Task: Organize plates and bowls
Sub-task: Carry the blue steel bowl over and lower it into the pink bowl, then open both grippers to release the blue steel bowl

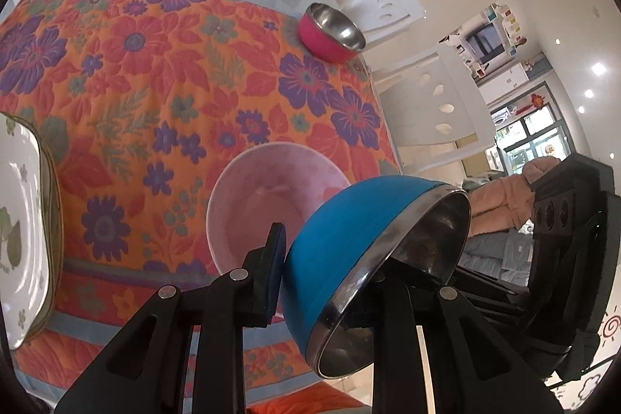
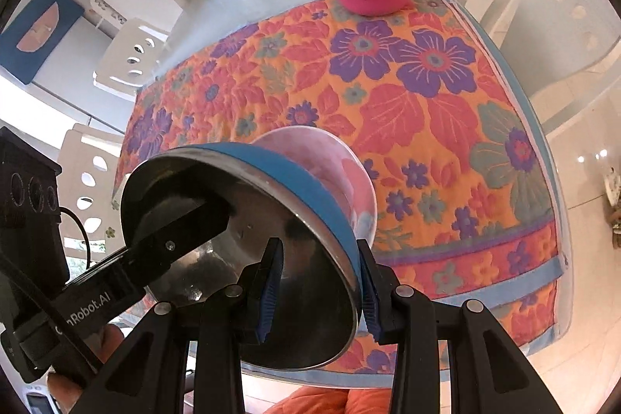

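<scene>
Both the left hand-held gripper (image 1: 333, 274) and right hand-held gripper (image 2: 318, 282) are clamped on the tilted blue bowl (image 1: 349, 239) above the pink bowl (image 1: 271, 204); level it, then lower it squarely inside.

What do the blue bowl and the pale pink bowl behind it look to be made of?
Blue bowl: likely stainless steel inside, judging by the mirror-like interior and bright rim, with a matte blue outer coating or shell. Pink bowl: probably plastic or melamine, given its dull, slightly mottled, faintly translucent look; ceramic cannot be ruled out.

"nRobot.AI" partly readable, left tool (image 2: 186, 220)
</scene>
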Motion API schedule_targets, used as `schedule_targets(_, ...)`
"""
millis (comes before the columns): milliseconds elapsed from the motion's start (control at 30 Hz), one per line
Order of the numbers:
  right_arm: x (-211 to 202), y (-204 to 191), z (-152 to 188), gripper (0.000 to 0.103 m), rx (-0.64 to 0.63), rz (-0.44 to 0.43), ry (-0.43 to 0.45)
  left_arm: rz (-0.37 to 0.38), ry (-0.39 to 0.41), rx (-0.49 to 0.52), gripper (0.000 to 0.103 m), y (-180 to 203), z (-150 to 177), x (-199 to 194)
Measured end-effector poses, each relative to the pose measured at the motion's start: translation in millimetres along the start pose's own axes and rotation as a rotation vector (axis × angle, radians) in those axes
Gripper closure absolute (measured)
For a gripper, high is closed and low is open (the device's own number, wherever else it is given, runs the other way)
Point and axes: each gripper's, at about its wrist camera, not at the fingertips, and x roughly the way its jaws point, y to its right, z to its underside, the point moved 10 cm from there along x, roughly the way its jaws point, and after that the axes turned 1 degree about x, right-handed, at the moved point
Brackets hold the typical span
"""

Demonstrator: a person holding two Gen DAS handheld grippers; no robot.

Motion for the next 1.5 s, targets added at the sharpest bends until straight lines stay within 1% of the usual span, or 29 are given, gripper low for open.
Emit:
schedule_targets(267, 2.0, 0.1, -1.6, 0.067, -0.001, 0.004, 0.003, -0.019, 0.001, 0.024, 0.083, -0.8, 0.1, 2.1)
schedule_targets(367, 2.5, 1.0, -2.5, 0.067, -0.004, 0.004, 0.004, -0.044, -0.002, 0.044, 0.083, -1.2, -1.1, 4.1)
schedule_targets(400, 2.6, 1.0, -2.6, 0.067, -0.005, 0.004, 0.005, -0.057, -0.004, 0.051, 0.08, -2.3, -1.7, 4.6)
schedule_targets(467, 4.4, 1.1, -3.9, 0.067, -0.002, 0.003, 0.009, -0.089, 0.001, 0.065, 0.078, -4.4, -4.0, 4.5)
schedule_targets(567, 5.7, 3.1, -4.9, 0.067, 0.003, 0.01, 0.011, -0.112, 0.01, 0.089, 0.071, -5.9, -8.5, 3.3)
schedule_targets(800, 7.0, 7.7, -5.2, 0.067, 0.025, -0.002, 0.002, -0.139, -0.002, 0.113, 0.07, -11.1, -17.0, 9.6)
schedule_targets(867, 4.4, 5.5, -6.5, 0.067, 0.019, -0.007, 0.01, -0.154, 0.009, 0.127, 0.07, -11.2, -19.4, 8.1)
schedule_targets(967, -1.2, 2.9, -9.6, 0.067, -0.008, 0.008, 0.029, -0.209, 0.064, 0.169, 0.07, -15.1, -25.4, -3.4)
schedule_targets(1033, -1.6, 2.8, -9.8, 0.067, -0.02, 0.011, 0.028, -0.198, 0.042, 0.17, 0.07, -20.2, -23.1, -4.1)
schedule_targets(1100, 2.2, 5.9, -8.3, 0.067, -0.013, 0.014, 0.015, -0.176, 0.019, 0.139, 0.07, -26.8, -19.7, -1.3)
schedule_targets(1200, 8.4, 8.1, -7.5, 0.067, -0.003, 0.012, -0.007, -0.167, 0.009, 0.103, 0.07, -33.6, -18.0, 2.4)
schedule_targets(1333, 9.8, 3.9, -13.2, 0.067, -0.023, 0.014, -0.023, -0.154, 0.021, 0.108, 0.07, -29.4, -24.2, -0.7)
schedule_targets(1400, 10.0, -0.4, -16.5, 0.067, -0.037, -0.004, -0.042, -0.146, 0.032, 0.112, 0.07, -26.0, -32.0, -4.6)
schedule_targets(1467, 5.6, -0.6, -23.4, 0.067, -0.041, -0.006, -0.027, -0.126, 0.05, 0.112, 0.07, -21.2, -43.9, -10.8)
schedule_targets(1500, 0.0, -0.1, -31.5, 0.067, -0.044, -0.004, -0.005, -0.116, 0.056, 0.111, 0.07, -19.3, -49.8, -13.1)
